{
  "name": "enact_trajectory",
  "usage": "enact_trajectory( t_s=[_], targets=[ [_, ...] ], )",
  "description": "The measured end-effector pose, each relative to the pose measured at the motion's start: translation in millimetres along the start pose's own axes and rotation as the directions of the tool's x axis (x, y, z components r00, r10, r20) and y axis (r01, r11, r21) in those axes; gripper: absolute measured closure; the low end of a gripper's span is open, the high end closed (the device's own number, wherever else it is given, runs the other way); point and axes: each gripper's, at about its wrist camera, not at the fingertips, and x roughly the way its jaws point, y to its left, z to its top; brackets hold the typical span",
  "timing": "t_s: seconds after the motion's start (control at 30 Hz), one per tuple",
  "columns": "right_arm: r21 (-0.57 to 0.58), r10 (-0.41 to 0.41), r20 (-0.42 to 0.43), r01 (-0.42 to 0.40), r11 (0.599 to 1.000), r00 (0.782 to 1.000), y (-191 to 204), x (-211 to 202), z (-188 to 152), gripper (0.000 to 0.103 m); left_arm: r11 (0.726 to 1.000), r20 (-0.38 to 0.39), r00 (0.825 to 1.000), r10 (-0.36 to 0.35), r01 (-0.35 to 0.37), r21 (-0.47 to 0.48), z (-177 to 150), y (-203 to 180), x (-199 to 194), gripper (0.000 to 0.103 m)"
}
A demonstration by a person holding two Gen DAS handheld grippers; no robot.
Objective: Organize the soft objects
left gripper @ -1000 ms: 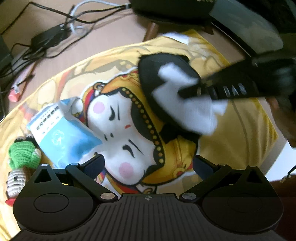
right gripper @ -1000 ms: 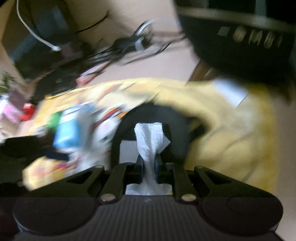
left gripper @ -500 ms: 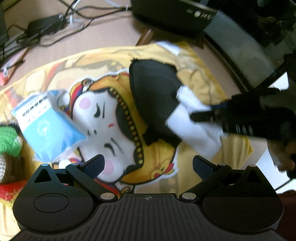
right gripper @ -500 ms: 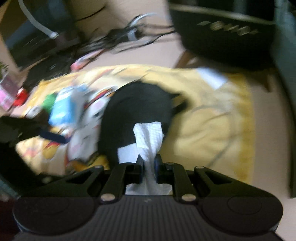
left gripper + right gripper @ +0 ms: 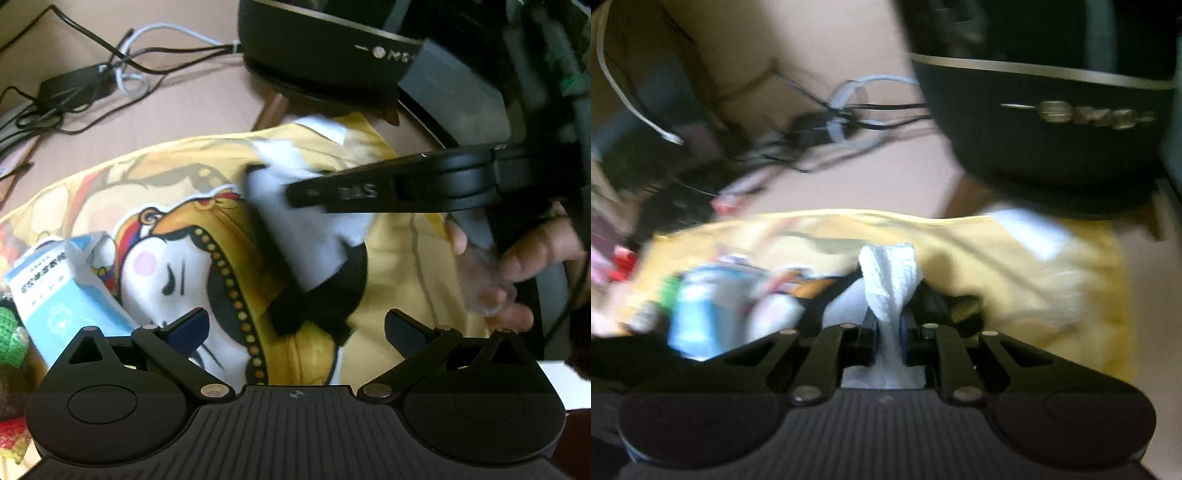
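Right wrist view, closest in: the right gripper (image 5: pixel 889 325) is pinching a white paper tissue (image 5: pixel 890 273) between its two fingers, at about 6 o'clock. Half a second ago the tissue hung in front of the black patch in the middle of the yellow printed cushion (image 5: pixel 1015 266). Now it sits up near the cushion's far edge, at 12 o'clock from the claw, so the hand has carried it away from the body. This picture is smeared, so the hand is likely moving fast.

In the left wrist view, the left gripper (image 5: pixel 295 325) is spread wide with nothing in it. Just past it, at 12 o'clock, the tissue hangs blurry over the black patch (image 5: pixel 325 295), held by the other claw coming in from 3 o'clock. The blue tissue pack (image 5: pixel 55 280) lies at 9 o'clock and a green knitted toy (image 5: pixel 9 332) peeks in beside it. Farthest off are cables (image 5: pixel 92 81) at 11 o'clock.

My guess is the tissue is on its way to a new spot, but where it will go I cannot tell.
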Motion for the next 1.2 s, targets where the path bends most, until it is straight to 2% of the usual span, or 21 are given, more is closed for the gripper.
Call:
enact_trajectory(
  t_s=[0.23, 0.4, 0.47, 0.57, 0.67, 0.8, 0.83, 0.87, 0.9, 1.0, 1.17, 1.2],
  targets=[
    [-0.061, -0.005, -0.064, 0.001, 0.998, 0.998, 2.8, -0.9, -14.5, 0.09, 0.998, -0.048, 0.997, -0.061, 0.062, 0.02, -14.6, 14.4, -6.1, 0.0],
    [-0.104, -0.012, -0.109, 0.001, 0.995, 0.994, 4.8, -1.6, -24.9, 0.09, 0.997, -0.041, 0.997, -0.059, 0.057, -0.049, -9.3, 26.7, -6.0, 0.0],
    [-0.136, -0.085, -0.111, 0.069, 0.988, 0.99, 3.0, -1.8, -28.9, 0.09, 0.996, -0.017, 0.998, -0.059, 0.058, -0.063, -3.4, 27.3, -6.9, 0.0],
    [-0.076, -0.178, -0.11, 0.17, 0.983, 0.978, -18.9, -8.6, -26.3, 0.09, 0.998, 0.033, 0.999, -0.025, 0.027, -0.052, 8.0, 22.1, -5.3, 0.0],
    [0.029, -0.159, -0.065, 0.161, 0.987, 0.985, -38.2, -25.0, -20.3, 0.089, 0.997, 0.041, 0.999, 0.003, 0.0, -0.071, 21.9, 20.0, 6.7, 0.0],
    [0.092, -0.156, 0.009, 0.155, 0.984, 0.988, -49.0, -39.2, -11.4, 0.089, 0.995, 0.03, 0.999, 0.03, -0.027, -0.093, 35.9, 19.3, 26.2, 0.002],
    [0.1, -0.152, 0.026, 0.149, 0.984, 0.988, -50.4, -41.3, -9.0, 0.089, 0.995, 0.025, 0.999, 0.039, -0.037, -0.092, 37.2, 18.5, 30.1, 0.009],
    [0.109, -0.149, 0.043, 0.143, 0.984, 0.988, -51.8, -43.4, -6.6, 0.089, 0.995, 0.019, 0.999, 0.048, -0.046, -0.089, 38.0, 17.7, 33.8, 0.041],
    [0.117, -0.145, 0.06, 0.137, 0.984, 0.988, -53.2, -45.5, -4.3, 0.089, 0.995, 0.006, 0.999, 0.049, -0.048, -0.091, 38.4, 17.4, 37.6, 0.052],
    [0.123, -0.085, 0.107, 0.072, 0.99, 0.991, -47.4, -42.9, 6.3, 0.089, 0.995, 0.003, 1.0, 0.028, -0.028, -0.101, 37.7, 16.2, 38.1, 0.057],
    [0.088, 0.031, 0.12, -0.042, 0.995, 0.992, -30.0, -18.8, 24.0, 0.089, 0.998, -0.015, 0.999, 0.051, -0.052, -0.027, 32.7, 4.8, 36.1, 0.054],
    [0.081, 0.033, 0.108, -0.042, 0.996, 0.994, -27.5, -11.2, 25.8, 0.089, 0.999, -0.017, 0.999, 0.048, -0.048, -0.023, 31.9, 4.0, 35.8, 0.052]
  ],
)
